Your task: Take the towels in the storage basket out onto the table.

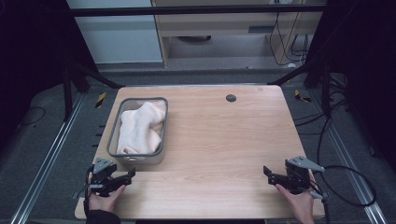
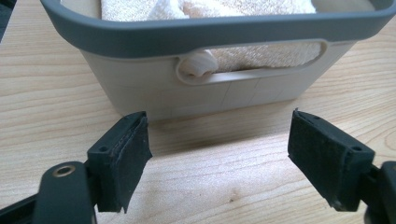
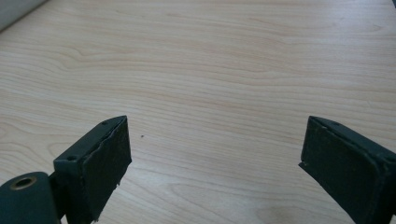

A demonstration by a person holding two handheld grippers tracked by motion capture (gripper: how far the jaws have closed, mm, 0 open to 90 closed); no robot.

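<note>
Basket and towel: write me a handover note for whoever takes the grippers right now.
Left gripper: open, holding nothing, low at the table's near-left edge, facing the basket's near end wall, not touching.
Right gripper: open, holding nothing, over bare wood at near right.
Towel: cream, bunched inside the basket, poking through the handle slot.
Done: nothing visibly started.
Left: probably lifting the towel out.

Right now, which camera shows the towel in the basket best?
The high view: the whole towel lies open inside the basket. The left gripper view catches just its top and a strip through the handle slot.
</note>
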